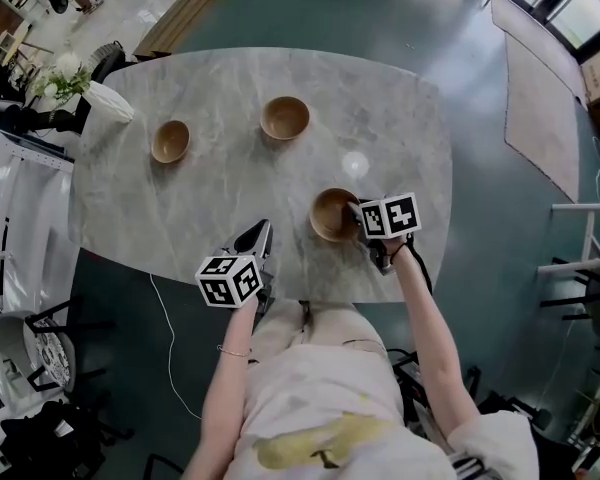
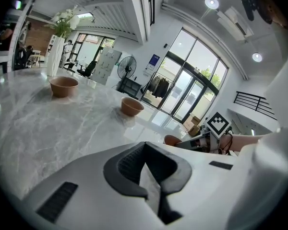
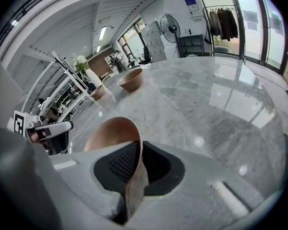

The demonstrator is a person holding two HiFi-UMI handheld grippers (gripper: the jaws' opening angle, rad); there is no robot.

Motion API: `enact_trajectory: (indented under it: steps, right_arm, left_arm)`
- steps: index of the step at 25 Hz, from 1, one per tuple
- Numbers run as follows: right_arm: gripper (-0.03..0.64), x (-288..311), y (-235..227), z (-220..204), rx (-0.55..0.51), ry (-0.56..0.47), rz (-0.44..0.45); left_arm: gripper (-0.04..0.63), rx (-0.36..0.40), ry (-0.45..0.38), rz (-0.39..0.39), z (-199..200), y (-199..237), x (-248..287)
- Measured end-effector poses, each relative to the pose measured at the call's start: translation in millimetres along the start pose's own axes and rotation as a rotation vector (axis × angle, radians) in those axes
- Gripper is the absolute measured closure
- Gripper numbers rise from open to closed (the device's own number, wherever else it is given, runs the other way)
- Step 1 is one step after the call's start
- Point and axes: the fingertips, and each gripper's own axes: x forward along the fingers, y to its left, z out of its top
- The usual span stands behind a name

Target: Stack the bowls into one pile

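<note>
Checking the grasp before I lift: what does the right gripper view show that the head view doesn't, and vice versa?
Only the right gripper view: the right gripper is shut on the near bowl, with a pad on each side of its wall at the rim.
Only the head view: the marble table in full outline, and the marker cube on the right gripper.
Both: the near bowl, the two far bowls, the white vase and the left gripper.

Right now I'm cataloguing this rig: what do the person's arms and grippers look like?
Both the left gripper and right gripper have pale grey shells, black ribbed pads and a cube of black-and-white square markers. A black cable runs by the right wrist; a thin bracelet circles the left.
</note>
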Motion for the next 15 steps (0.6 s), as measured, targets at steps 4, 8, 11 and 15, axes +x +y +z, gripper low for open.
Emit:
enact_trajectory:
  steps: [4, 8, 11, 15]
  right_arm:
    - [0.592, -3, 6, 10, -0.017, -0.017, 0.02]
    - [0.592, -6, 15, 27, -0.006, -0.059, 0.053]
    - [0.592, -8, 20, 38, 0.006, -0.087, 0.068]
    - [0.592, -6, 26, 55, 0.035, -0.131, 0.075]
  left_arm:
    - [0.595, -0.005, -0.017, 0.014, 6, 2, -1]
    - [0.595, -0.008, -0.045, 0.027, 14, 4, -2]
    - [0.595, -0.008, -0.063, 0.032, 21, 4, -3]
    - [0.595, -0.001, -0.086, 0.032, 35, 11, -2]
